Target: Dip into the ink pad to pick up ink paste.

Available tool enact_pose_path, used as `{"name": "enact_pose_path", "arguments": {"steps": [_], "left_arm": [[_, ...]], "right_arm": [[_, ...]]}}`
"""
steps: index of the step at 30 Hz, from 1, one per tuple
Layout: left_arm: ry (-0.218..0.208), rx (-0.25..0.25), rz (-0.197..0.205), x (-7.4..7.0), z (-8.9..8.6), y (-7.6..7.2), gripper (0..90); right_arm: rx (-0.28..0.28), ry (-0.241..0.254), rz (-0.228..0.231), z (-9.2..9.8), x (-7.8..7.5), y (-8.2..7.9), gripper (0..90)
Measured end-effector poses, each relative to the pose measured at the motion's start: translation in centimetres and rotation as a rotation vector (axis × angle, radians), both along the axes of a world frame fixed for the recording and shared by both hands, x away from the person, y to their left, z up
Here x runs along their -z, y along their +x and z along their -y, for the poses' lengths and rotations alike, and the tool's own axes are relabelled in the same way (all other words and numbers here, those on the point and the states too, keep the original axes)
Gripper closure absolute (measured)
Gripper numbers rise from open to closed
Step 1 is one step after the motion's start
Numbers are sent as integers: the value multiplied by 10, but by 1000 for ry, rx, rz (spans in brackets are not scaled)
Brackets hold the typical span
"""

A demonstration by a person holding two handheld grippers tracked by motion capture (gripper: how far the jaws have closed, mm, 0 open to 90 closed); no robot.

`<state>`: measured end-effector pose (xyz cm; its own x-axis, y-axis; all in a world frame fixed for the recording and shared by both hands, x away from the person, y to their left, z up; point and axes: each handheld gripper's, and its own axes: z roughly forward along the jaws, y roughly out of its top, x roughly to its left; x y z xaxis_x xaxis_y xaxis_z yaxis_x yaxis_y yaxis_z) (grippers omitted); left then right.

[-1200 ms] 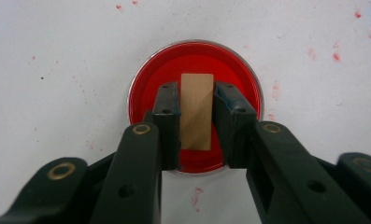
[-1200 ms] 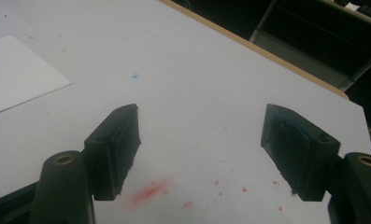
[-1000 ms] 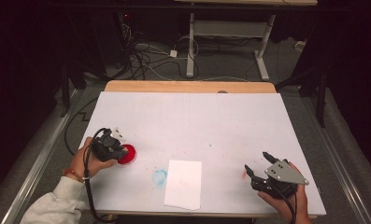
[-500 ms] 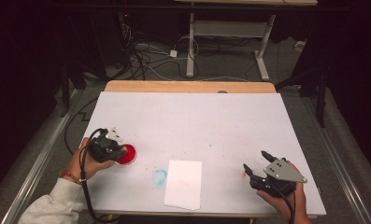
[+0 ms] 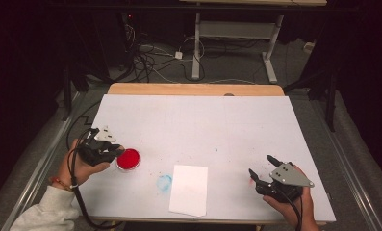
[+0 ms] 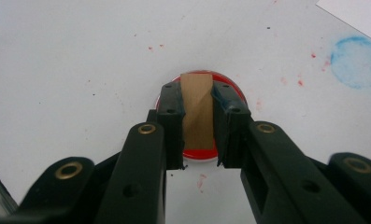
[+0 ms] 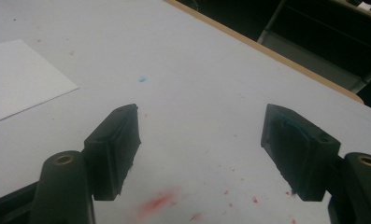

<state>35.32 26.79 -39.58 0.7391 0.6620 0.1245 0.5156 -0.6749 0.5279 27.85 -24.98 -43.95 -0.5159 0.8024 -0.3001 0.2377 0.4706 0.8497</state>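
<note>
Left gripper (image 5: 112, 150): black plastic, grey three-cornered plate on top, held in the person's left hand (image 5: 78, 166) at the desk's left edge. Its jaws pinch a flat, tan wooden stamp block (image 6: 196, 108), matte and rectangular, held above a round red ink pad (image 5: 129, 159) with a pale rim. The left gripper view shows the block over the pad's centre; whether it touches the red surface cannot be told.

Desk (image 5: 193, 120): white, smooth covering with a bare wooden strip along the far edge. No readable writing or labels anywhere.

Centre: a faint round blue stamp mark (image 5: 164, 182) lies just left of a plain white paper sheet (image 5: 189, 189), rectangular and lying flat near the front edge. Fine red specks are scattered around the pad.

Right gripper (image 5: 261, 169): same build, held in the right hand (image 5: 294, 204) near the front right corner. Its jaws stand spread with nothing between them; a red smear (image 7: 159, 200) marks the desk below them.

Beyond the desk: tangled cables (image 5: 150, 57) on the dark floor and a grey metal frame (image 5: 236, 33). Nothing obstructs the pad or the sheet.
</note>
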Motion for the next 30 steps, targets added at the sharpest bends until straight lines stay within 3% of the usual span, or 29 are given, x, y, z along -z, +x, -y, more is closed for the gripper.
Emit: {"name": "enact_pose_path", "arguments": {"steps": [8,14,16,22,30], "left_arm": [[-28,-9,34,-20,-5,-5,736],[-50,-6,33,-31,-6,-6,736],[-38,13,27,-31,-4,-6,736],[-24,19,-1,-20,0,0,736],[10,38,-66,6,11,13,735]], "right_arm": [[-7,-12,-4,-1,1,-2,283],[-10,-21,-6,-3,1,-4,283],[-7,-27,-5,-3,2,-5,283],[-1,-24,-7,-2,2,-5,283],[-2,-39,-10,-2,3,-6,283]]}}
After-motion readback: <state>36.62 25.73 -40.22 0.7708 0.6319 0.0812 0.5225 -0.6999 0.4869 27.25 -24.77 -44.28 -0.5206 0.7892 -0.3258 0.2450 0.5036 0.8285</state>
